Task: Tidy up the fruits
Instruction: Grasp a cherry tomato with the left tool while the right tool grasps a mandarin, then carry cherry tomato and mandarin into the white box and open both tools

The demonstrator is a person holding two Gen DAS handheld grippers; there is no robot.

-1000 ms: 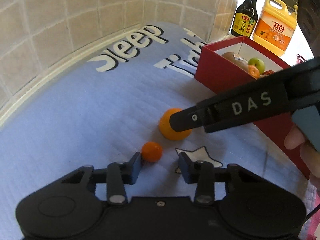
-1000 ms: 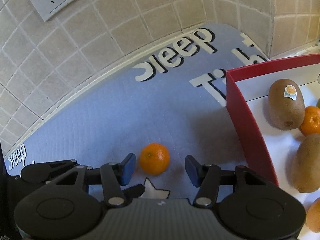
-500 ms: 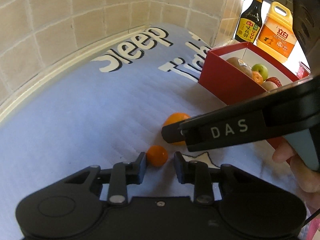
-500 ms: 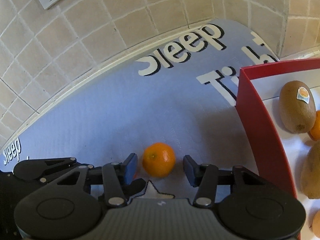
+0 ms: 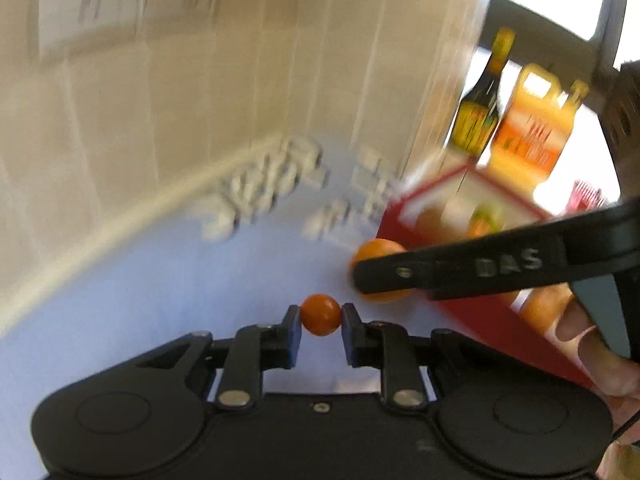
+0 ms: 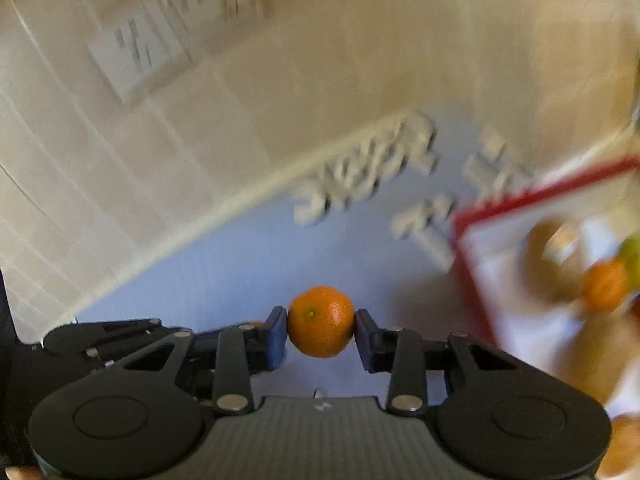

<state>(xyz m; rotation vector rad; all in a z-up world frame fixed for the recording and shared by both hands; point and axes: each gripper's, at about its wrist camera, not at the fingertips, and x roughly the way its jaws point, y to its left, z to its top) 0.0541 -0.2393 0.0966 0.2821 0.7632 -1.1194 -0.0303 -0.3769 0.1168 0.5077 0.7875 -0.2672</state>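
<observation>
Right wrist view: we hold the mandarin [image 6: 321, 327] in our right gripper [image 6: 321, 330], left gripper [image 5: 321, 316] pinching the kumquat [image 5: 321, 314], red box [image 6: 476, 280] lying rightward, nearer the right.

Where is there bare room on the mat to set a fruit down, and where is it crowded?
Free: the blue mat between the wall's edge, the white lettering and the grippers. Crowded: inside the red box, where blurred fruit lies close together. Each gripper, left and right, holds an orange.

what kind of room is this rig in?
Likely a home kitchen counter: tiled wall with an outlet plate, a dark sauce bottle beside an orange detergent jug, and a red fruit box.
</observation>
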